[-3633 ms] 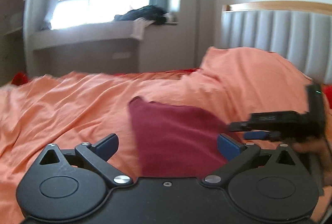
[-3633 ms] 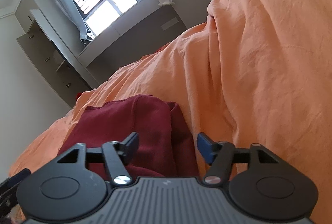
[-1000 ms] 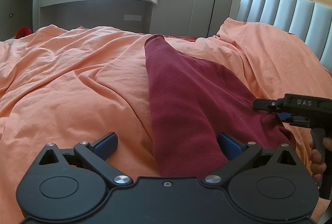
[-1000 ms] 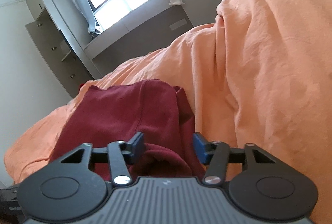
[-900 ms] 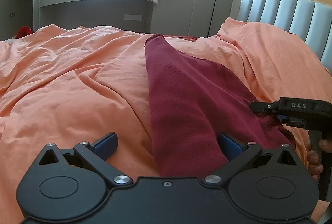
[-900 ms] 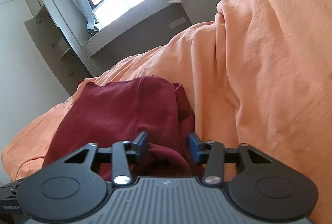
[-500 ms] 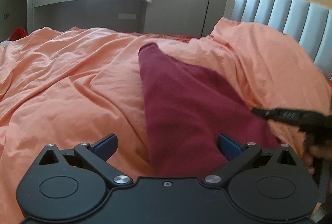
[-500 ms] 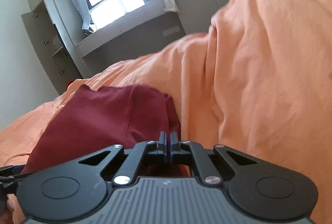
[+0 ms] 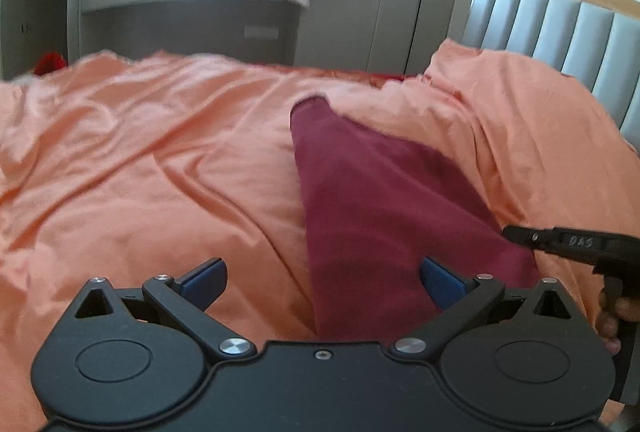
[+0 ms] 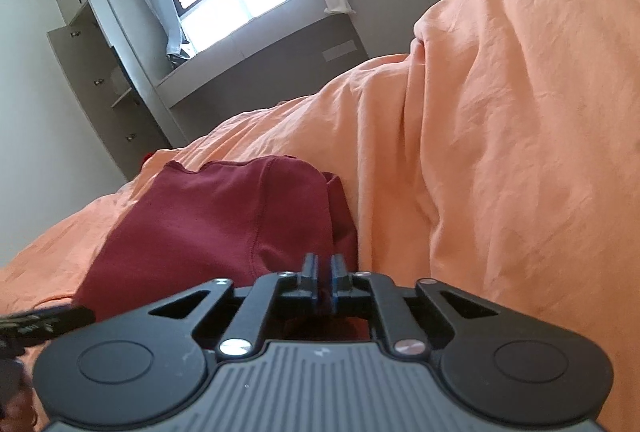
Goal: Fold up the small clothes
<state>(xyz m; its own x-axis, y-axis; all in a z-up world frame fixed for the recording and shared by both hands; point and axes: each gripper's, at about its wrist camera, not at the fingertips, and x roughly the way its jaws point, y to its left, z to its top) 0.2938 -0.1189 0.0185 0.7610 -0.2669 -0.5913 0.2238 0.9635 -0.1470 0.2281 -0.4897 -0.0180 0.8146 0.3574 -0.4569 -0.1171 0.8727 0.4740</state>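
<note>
On orange bedding (image 9: 160, 160), right gripper (image 10: 324, 268) pinches maroon garment (image 10: 224, 216).

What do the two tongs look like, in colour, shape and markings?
Both are black, with two round discs at the base and angled link arms joined by silver rivets. The left tongs have blue pads. The right tongs have a grey ribbed body; seen from the left camera, they bear a faint marking.

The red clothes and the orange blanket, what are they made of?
The red garment looks like a soft matte knit, probably cotton: stitched seams show and it sags. The orange bedsheet looks like thin woven cotton with a slight sheen, full of fine wrinkles. Neither fibre is certain.
</note>
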